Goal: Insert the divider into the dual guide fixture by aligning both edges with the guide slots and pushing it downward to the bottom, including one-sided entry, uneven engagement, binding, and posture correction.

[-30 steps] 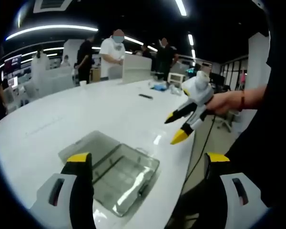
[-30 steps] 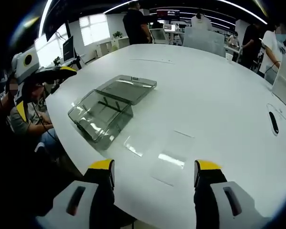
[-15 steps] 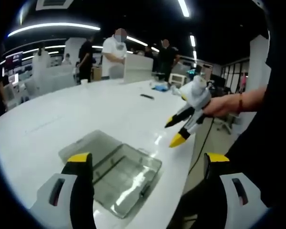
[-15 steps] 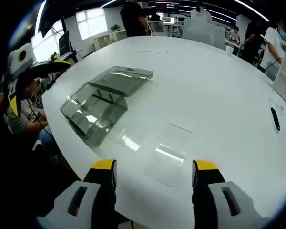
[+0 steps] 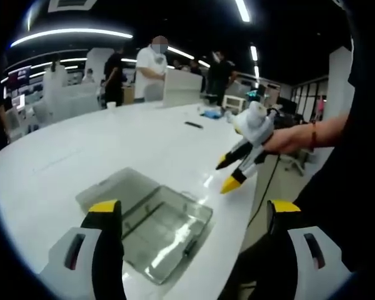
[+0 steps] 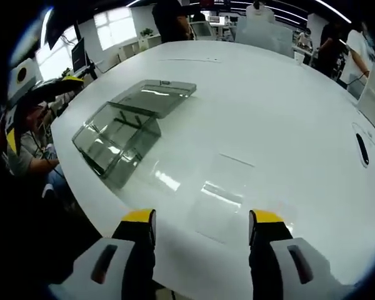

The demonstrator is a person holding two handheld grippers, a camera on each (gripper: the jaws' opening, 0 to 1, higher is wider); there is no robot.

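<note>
Clear divider lies flat on the white desk, just ahead of the right tool, jaws apart, empty. Clear box sits near the desk edge before the left tool, jaws apart, empty. Divider judged thin, light, stiff, slippery; grip one edge. No legible writing.

Table: smooth, glossy white top, mirroring ceiling lights. Fixture: clear, smoke-tinted hard plastic, glossy, with bright highlights on its walls and open lid. Divider: flat transparent sheet, glossy, barely distinct from the table beneath. Right gripper and left gripper: matt black jaws, yellow plastic tips, white smooth plastic housings.
</note>
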